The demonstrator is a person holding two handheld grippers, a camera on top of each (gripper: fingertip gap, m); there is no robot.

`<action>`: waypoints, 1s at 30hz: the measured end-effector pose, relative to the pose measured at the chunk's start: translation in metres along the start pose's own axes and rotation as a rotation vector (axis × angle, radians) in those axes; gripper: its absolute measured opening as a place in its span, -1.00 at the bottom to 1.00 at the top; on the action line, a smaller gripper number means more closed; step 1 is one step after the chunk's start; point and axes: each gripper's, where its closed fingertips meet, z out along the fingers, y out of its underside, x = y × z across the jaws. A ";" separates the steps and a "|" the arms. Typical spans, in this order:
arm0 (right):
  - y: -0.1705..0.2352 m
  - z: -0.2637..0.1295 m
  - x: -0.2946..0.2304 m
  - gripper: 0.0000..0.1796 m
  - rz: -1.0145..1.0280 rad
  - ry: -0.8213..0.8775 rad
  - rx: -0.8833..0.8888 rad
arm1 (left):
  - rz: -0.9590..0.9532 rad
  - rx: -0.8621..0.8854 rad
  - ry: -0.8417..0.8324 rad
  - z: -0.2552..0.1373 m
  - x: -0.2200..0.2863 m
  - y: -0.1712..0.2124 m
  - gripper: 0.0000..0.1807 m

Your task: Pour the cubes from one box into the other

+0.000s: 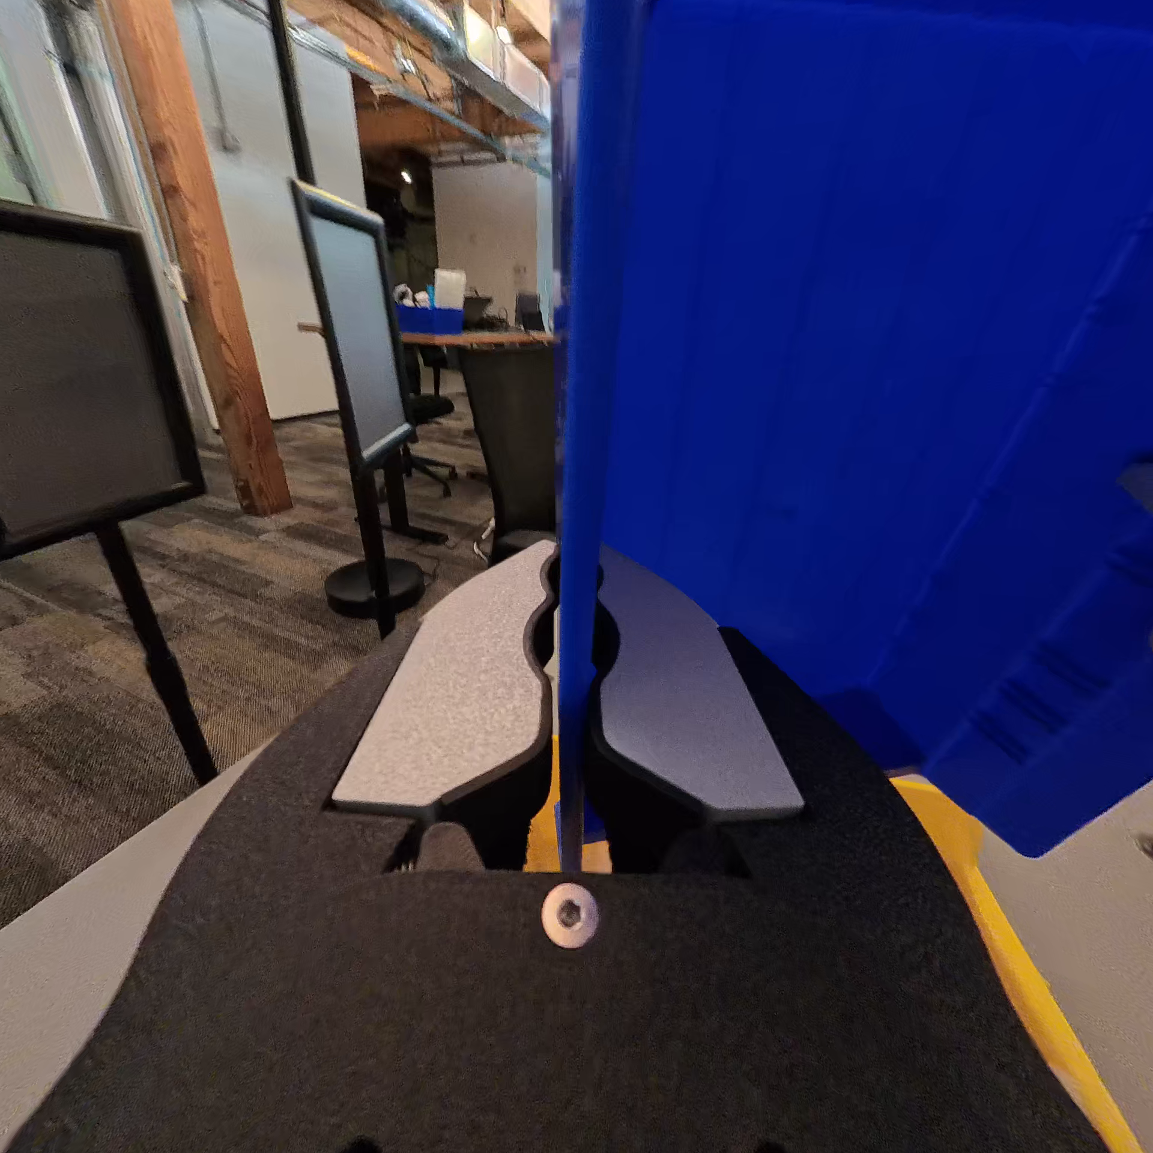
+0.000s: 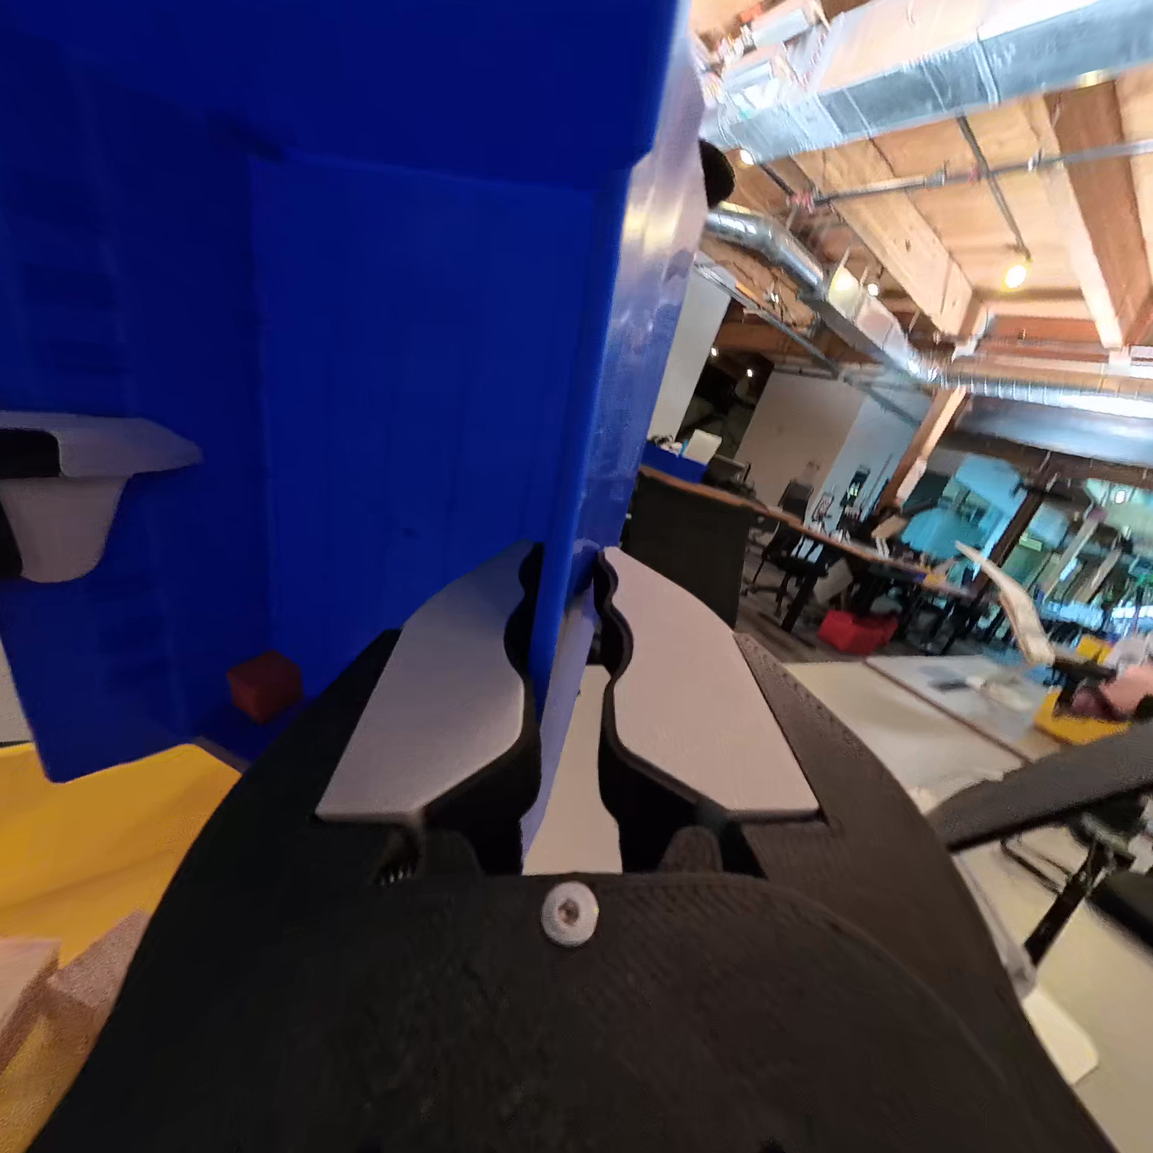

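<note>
**Blue box tipped up over the yellow one, pinched on both sides**

The blue box (image 1: 842, 374) is held steeply tilted, its walls filling much of both wrist views, and everything below is placed relative to it. On its left wall, the left gripper (image 1: 577, 624) is pressed together on the thin wall edge, one grey finger (image 1: 462, 680) outside and the other inside. That hold looks chosen so the wall works as a handle while the box is upended.

Below the blue box lies the yellow box (image 1: 1023, 1011), a strip of it showing under the left gripper in the left wrist view; in the right wrist view its broad yellow floor (image 2: 93, 830) spreads beneath the blue box's lower edge. It sits there, I judge, to catch what falls out.

Inside the blue box, near its lowest corner, one dark red cube (image 2: 265, 683) rests against the wall, so the pour is not finished. Pale wooden cubes (image 2: 43, 992) already lie in the yellow box below, though blur and the gripper body hide how many.

On the blue box's right wall, the right gripper (image 2: 568, 599) pinches the wall edge the same way, fingers clamped on either side. The left gripper's finger (image 2: 75, 493) shows on the far wall in this view. Gripping opposite walls keeps the box from twisting as it tilts.
</note>
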 end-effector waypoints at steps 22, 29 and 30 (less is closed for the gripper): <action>-0.045 -0.001 -0.034 -0.81 -0.253 -0.141 0.074 | -0.222 0.095 -0.163 -0.053 -0.016 -0.006 -0.95; -0.062 0.040 0.031 -0.89 -0.161 -0.069 -0.114 | -0.337 -0.057 -0.316 -0.033 0.023 -0.036 -0.94; -0.065 0.046 0.035 -0.91 -0.171 -0.093 -0.143 | -0.413 -0.044 -0.309 -0.030 0.028 -0.036 -0.92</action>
